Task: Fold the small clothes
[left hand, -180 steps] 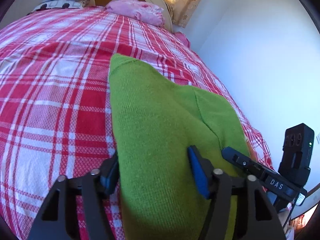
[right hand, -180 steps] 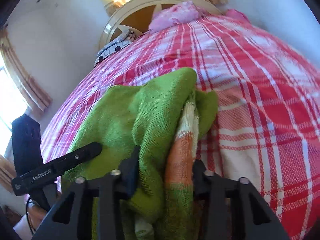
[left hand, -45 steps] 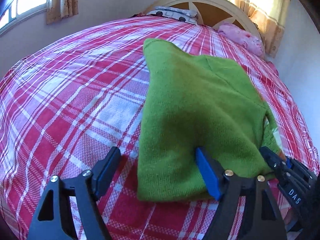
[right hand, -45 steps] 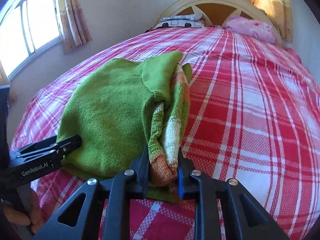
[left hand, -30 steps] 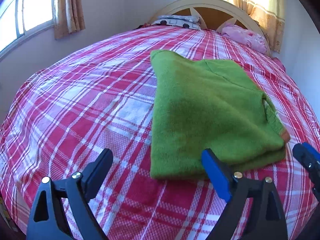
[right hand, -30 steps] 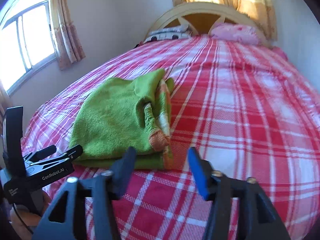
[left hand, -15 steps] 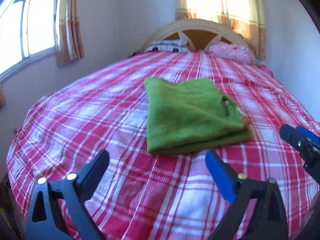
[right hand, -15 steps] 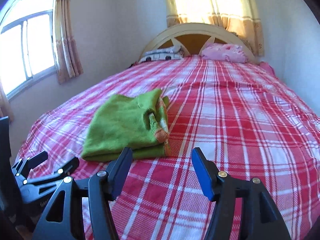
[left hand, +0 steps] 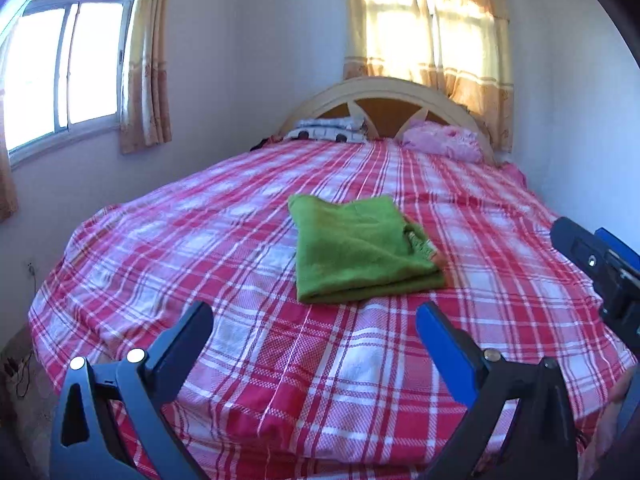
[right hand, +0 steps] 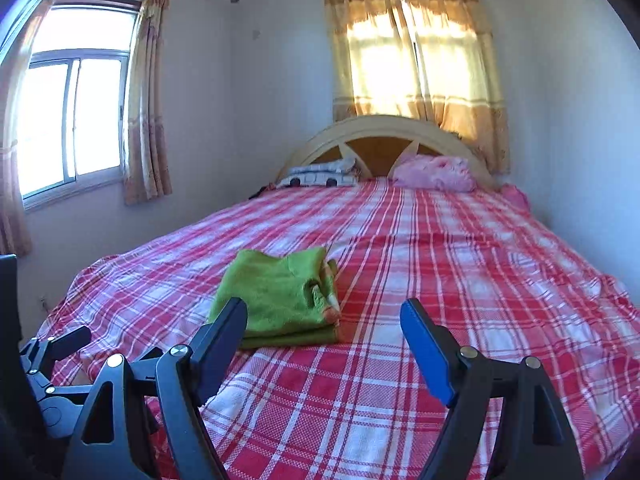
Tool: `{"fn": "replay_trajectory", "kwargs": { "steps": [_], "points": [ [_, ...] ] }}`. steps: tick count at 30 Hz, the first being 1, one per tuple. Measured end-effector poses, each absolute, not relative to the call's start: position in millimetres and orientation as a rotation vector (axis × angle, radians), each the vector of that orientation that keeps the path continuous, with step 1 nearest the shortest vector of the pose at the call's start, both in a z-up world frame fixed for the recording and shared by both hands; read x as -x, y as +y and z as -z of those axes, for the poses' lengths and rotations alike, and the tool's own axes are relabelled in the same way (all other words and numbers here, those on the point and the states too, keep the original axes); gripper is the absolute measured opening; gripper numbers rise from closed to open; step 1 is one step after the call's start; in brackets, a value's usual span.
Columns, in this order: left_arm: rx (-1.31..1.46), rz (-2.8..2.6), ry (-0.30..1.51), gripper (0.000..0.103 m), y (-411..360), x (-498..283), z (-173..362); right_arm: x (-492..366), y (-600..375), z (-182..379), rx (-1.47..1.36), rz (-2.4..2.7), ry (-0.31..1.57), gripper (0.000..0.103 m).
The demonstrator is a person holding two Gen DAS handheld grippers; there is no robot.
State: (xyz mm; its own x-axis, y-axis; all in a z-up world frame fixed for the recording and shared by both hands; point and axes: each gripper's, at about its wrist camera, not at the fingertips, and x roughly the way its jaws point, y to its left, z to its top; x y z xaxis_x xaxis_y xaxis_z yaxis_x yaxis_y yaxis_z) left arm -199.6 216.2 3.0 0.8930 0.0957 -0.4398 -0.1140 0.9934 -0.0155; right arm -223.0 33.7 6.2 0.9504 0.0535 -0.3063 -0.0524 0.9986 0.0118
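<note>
A green knit garment [left hand: 360,250] lies folded in a flat rectangle on the red plaid bed [left hand: 248,364], with orange and white trim showing at its right edge. It also shows in the right wrist view [right hand: 282,298]. My left gripper [left hand: 314,318] is open and empty, held back above the bed's foot, well short of the garment. My right gripper [right hand: 324,314] is open and empty, also held back, with the garment ahead and to the left. The right gripper shows at the right edge of the left wrist view [left hand: 600,260].
A pink pillow [left hand: 444,142] and a patterned pillow [left hand: 328,130] lie by the arched headboard [left hand: 384,96]. A wall runs along the right side of the bed. Curtained windows [left hand: 68,68] stand left and behind. The left gripper shows at lower left [right hand: 44,364].
Both grippers let go of the garment and drew back and up from it. The folded garment stays flat on the bed and now looks smaller and farther away.
</note>
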Motion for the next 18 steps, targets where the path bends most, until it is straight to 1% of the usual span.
{"fn": "replay_trajectory", "kwargs": {
  "steps": [5,8,12,18],
  "points": [
    [0.006,-0.105,0.366,0.103,209,226,-22,254,38,-25,0.006,-0.028,0.235,0.081],
    [-0.021,-0.104,0.322,0.103,201,236,-35,271,44,-37,0.026,-0.018,0.191,0.087],
    [-0.013,-0.100,0.280,0.103,198,247,-43,290,47,-50,0.046,0.008,0.124,0.090],
    [0.046,-0.093,0.247,0.103,203,257,-50,294,42,-56,0.017,0.019,0.125,0.092]
  ]
}}
